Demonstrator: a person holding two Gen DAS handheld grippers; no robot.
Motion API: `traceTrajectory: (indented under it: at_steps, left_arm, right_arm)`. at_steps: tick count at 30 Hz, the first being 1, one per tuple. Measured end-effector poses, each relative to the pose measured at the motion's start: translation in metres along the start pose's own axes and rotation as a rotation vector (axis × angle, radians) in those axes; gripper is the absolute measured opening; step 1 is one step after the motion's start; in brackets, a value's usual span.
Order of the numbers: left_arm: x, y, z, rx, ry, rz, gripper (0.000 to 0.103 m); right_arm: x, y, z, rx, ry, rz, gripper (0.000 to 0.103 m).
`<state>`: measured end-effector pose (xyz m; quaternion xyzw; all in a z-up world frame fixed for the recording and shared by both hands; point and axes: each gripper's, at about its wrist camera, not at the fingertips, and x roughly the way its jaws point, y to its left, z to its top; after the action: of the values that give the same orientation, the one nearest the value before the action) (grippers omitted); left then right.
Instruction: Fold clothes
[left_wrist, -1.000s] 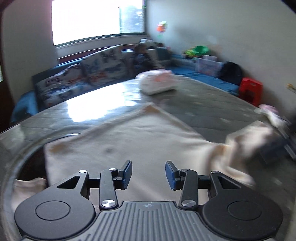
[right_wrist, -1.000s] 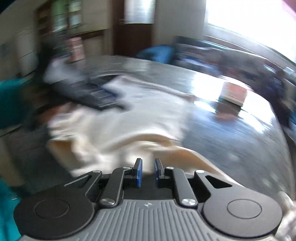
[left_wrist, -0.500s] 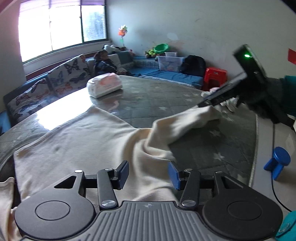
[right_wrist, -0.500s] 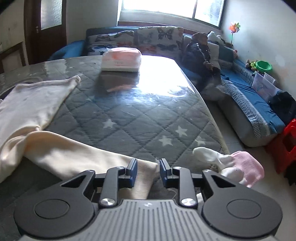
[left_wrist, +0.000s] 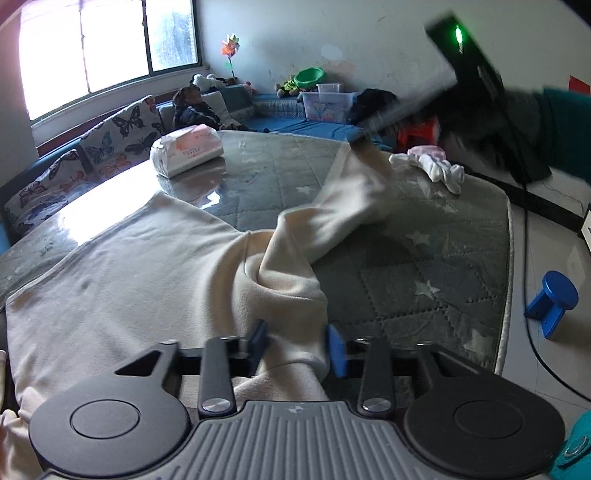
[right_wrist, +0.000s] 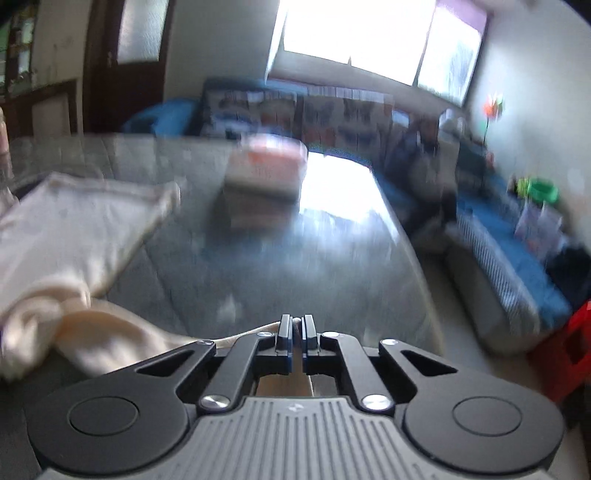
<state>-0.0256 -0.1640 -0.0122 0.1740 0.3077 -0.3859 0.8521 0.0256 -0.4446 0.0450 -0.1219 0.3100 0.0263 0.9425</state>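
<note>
The cream garment (left_wrist: 155, 273) is lying spread across the grey quilted worktop (left_wrist: 424, 280), its body flat toward the window side and one sleeve (left_wrist: 343, 214) stretched up and away toward the far edge. I am gripping that sleeve's end with my right tool (right_wrist: 296, 334); its jaws are pressed together with a thin bit of cream fabric pinched between them, and in my left camera that tool (left_wrist: 369, 133) shows as a dark blur at the sleeve's tip. The right camera is smeared, so I cannot make out finer folds there.

Nearer me, a raised fold of the garment is running down between the blue pads (left_wrist: 337, 354) of my left tool (left_wrist: 297, 349). Those jaws are partly apart and closing around the fold; the fabric is sitting between them, but I cannot tell whether the pads are already pressing it.

Beyond the garment, a wrapped pack of tissues (left_wrist: 186, 149) is resting on the worktop near the shiny patch of window glare. At the far right edge a small heap of white and pink socks (left_wrist: 430, 164) is lying just beside the lifted sleeve end. A blue stool (left_wrist: 552, 302) is standing on the floor past the worktop's right edge, and a sofa with butterfly cushions (left_wrist: 118, 136) is running under the window.
</note>
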Motion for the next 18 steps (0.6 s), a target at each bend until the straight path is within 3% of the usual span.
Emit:
traceTrajectory:
  at_steps: [4, 6, 10, 13, 18]
  left_arm:
    - [-0.002, -0.001, -0.002, 0.021, -0.007, -0.036, 0.019]
    - [-0.004, -0.003, -0.003, 0.039, -0.011, -0.057, 0.017]
    - [-0.005, -0.008, -0.005, 0.078, -0.011, -0.095, 0.017]
    - [-0.009, -0.010, -0.004, 0.093, -0.018, -0.125, 0.017]
    - [-0.013, -0.011, 0.007, 0.081, -0.064, -0.105, 0.019]
  right_arm:
    - [-0.030, -0.011, 0.017, 0.019, -0.182, -0.040, 0.004]
    - [-0.040, -0.020, 0.011, 0.048, -0.219, -0.073, 0.004]
    - [-0.037, -0.042, -0.018, 0.130, -0.109, -0.155, 0.005]
    - [-0.037, -0.046, -0.034, 0.154, -0.049, -0.165, 0.006]
    - [-0.023, -0.024, -0.028, 0.158, -0.021, -0.041, 0.009]
